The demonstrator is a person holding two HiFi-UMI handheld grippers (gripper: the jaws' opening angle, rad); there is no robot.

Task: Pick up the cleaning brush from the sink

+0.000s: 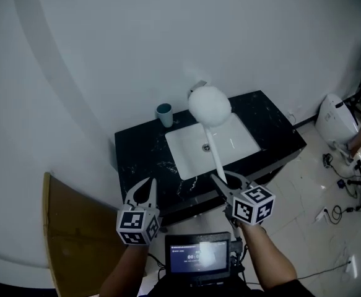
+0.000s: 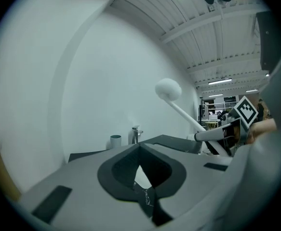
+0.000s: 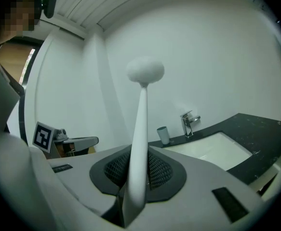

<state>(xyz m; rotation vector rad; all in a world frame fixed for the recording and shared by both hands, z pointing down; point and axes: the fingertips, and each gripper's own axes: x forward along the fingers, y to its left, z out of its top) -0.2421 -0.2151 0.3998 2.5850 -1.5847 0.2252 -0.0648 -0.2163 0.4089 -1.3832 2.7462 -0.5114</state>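
The cleaning brush has a round white head and a long white handle. My right gripper is shut on the handle's lower end and holds the brush up, tilted, with its head over the white sink. In the right gripper view the brush stands up from between the jaws of the right gripper. My left gripper hangs in front of the black counter, shut and with nothing in it. The left gripper view shows the left gripper and the brush at its right.
A teal cup and a faucet stand at the back of the counter by the white wall. A toilet and floor cables are at the right. A wooden board leans at the left. A screen device sits near my chest.
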